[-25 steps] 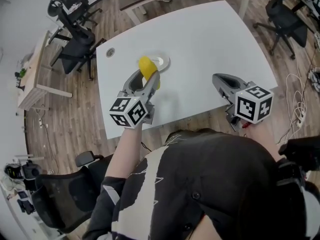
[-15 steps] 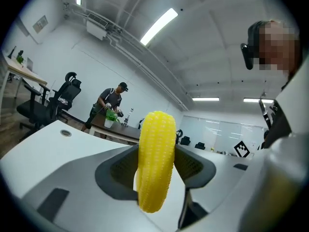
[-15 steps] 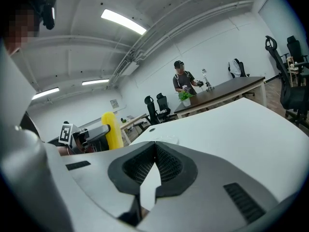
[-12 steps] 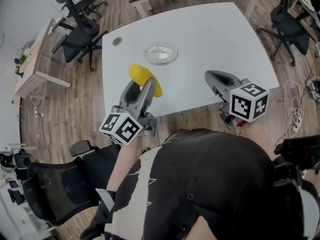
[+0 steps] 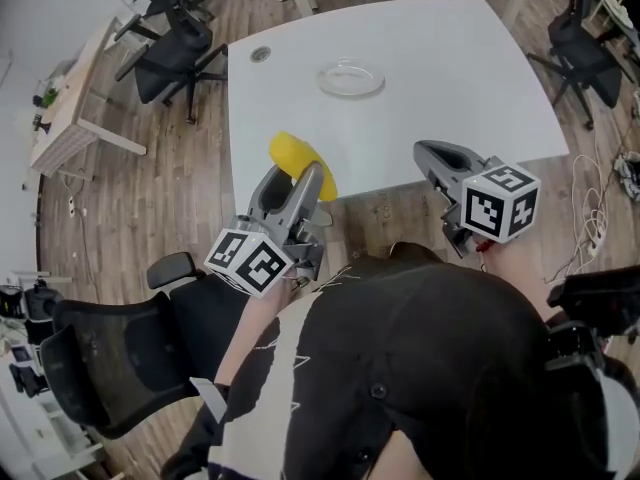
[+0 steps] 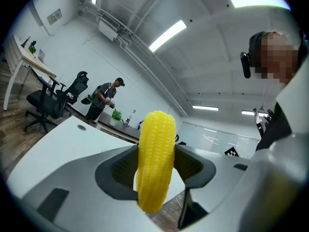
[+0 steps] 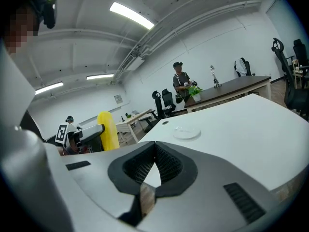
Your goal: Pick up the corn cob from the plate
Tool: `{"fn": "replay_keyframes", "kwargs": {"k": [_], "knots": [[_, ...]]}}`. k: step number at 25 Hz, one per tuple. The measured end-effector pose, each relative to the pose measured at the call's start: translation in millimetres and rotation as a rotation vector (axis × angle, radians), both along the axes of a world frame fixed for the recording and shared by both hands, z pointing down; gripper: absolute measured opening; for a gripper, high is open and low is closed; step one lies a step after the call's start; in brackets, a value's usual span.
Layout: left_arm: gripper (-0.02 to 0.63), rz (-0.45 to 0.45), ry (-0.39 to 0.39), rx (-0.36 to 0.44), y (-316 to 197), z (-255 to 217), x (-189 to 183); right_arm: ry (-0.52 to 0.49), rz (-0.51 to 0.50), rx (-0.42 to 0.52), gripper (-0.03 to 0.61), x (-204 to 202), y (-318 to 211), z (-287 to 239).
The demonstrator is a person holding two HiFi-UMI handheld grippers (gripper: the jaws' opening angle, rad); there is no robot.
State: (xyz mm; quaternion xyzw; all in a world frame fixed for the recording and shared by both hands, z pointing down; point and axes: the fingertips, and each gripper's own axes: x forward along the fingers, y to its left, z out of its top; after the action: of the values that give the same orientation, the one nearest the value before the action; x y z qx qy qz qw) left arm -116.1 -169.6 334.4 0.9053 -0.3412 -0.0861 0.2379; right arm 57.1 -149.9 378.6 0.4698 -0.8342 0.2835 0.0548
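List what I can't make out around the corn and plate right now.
- Corn cob: lower half, head view, hidden behind the left hand-held gripper.
- Its back: left gripper view, turned away.
- Plate: whether anything is left on it, too small in head and right gripper views.

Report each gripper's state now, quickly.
Left gripper: closed on the corn cob, which is off the plate.
Right gripper: closed, jaw tips together, holding nothing.
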Motion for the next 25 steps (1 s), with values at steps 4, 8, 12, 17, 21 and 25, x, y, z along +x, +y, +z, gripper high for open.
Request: {"fn": "replay_keyframes", "kwargs": {"k": [4, 8, 12, 17, 21, 25], "knots": [[0.236, 0.037, -0.004, -0.006, 27, 0, -36, 0.002, 0.002, -0.019, 0.015, -46, 25, 5], [0.236, 0.061, -0.012, 0.009, 50, -1, -64, -0.008, 0.017, -0.015, 0.015, -75, 46, 5], [0.236, 0.091, -0.001, 0.024, 74, -4, -83, -0.057, 0.059, 0.01, 0.015, -93, 71, -1], [0.236, 0.129, 0.018, 0.037, 107, -8, -100, -0.093, 0.1, 0.024, 0.015, -110, 110, -2], [0.236, 0.155, 0.0, 0.025, 142, 5, -117, -0.057, 0.138, 0.005, 0.015, -124, 147, 9], [0.236, 0.156, -0.015, -0.002, 172, 18, -138, -0.051, 0.166, -0.011, 0.015, -136, 178, 14]]}}
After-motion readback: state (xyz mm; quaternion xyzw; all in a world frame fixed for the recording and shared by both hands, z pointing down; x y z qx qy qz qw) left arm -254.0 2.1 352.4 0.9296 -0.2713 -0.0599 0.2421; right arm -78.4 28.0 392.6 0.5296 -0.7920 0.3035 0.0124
